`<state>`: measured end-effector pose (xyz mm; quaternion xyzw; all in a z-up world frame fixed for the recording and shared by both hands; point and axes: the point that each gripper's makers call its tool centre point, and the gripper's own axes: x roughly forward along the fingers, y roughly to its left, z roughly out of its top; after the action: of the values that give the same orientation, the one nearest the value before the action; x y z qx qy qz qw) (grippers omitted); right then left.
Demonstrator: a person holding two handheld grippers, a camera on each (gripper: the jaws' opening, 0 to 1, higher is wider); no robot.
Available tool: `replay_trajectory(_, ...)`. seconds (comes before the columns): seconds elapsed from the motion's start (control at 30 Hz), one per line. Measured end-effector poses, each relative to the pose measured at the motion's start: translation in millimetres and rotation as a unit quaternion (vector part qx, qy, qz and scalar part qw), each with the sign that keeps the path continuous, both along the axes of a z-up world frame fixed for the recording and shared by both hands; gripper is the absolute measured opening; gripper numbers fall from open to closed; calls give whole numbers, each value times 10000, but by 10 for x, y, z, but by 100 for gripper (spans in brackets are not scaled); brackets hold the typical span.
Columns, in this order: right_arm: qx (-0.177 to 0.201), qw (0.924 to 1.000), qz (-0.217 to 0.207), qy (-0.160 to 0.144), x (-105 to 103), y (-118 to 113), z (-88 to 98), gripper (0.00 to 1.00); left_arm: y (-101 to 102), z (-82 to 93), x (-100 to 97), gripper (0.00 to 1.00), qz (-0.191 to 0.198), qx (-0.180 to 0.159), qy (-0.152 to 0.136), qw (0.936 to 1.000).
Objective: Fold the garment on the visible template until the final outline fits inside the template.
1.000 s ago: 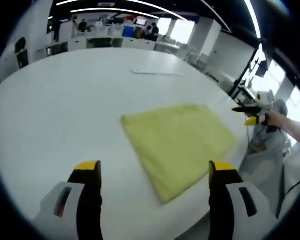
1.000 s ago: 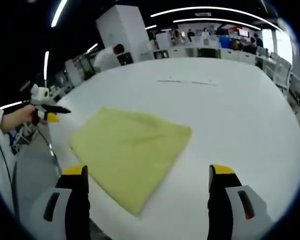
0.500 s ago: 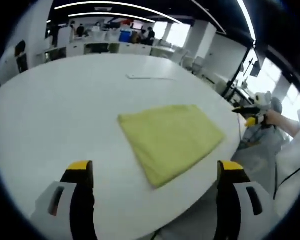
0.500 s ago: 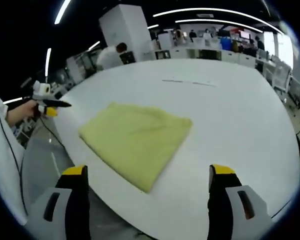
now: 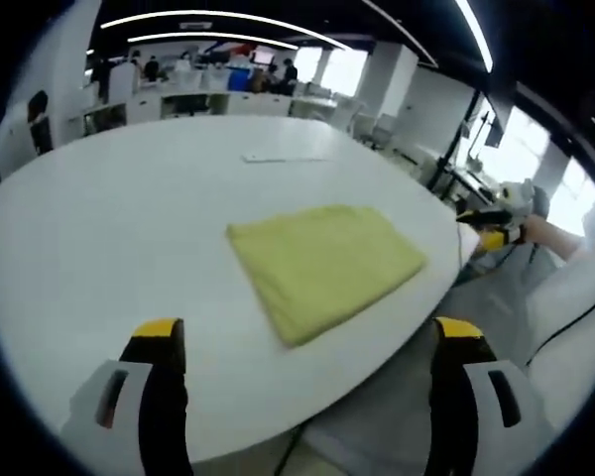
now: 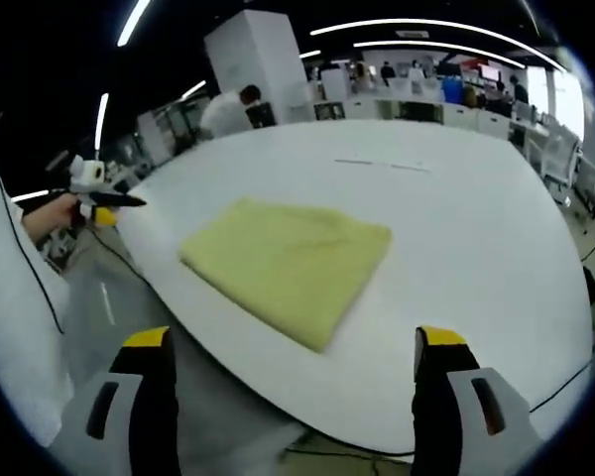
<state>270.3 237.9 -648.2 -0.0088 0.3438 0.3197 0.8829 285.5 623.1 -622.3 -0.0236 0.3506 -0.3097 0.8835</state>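
Now the yellow cloth [image 5: 322, 264] lies folded in a neat flat shape on the white table [image 5: 109, 238], near its edge. My left gripper [image 5: 302, 347] is wide open and holds nothing. My right gripper [image 6: 290, 352] is wide open too, with nothing in it. Both hang off the table, well apart from the cloth. I think the folding is done, or close to it. I cannot make out the template, so next I should check that the cloth fits inside it.
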Motion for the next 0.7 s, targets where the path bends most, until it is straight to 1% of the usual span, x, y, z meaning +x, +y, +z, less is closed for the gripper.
replay_trajectory(0.1, 35, 10000, -12, 12, -59, -3, -1, 99, -4, -9, -46, 99, 12, -6, 12, 10000)
replay_trajectory(0.23, 55, 10000, -46, 26, -87, -22, -18, 99, -23, -3, -93, 99, -4, -29, 4, 10000)
replay_trajectory(0.57, 99, 9999, -68, 10, -84, -43, -26, 99, -73, -34, -92, 99, -51, -38, 8, 10000)
replay_trajectory(0.63, 85, 9999, -27, 86, -92, -35, -62, 96, -82, -61, -93, 99, -70, -21, 41, 10000)
replay_trajectory(0.7, 58, 9999, -14, 108, -93, -34, -73, 96, -81, -74, -96, 99, -71, -5, 61, 10000)
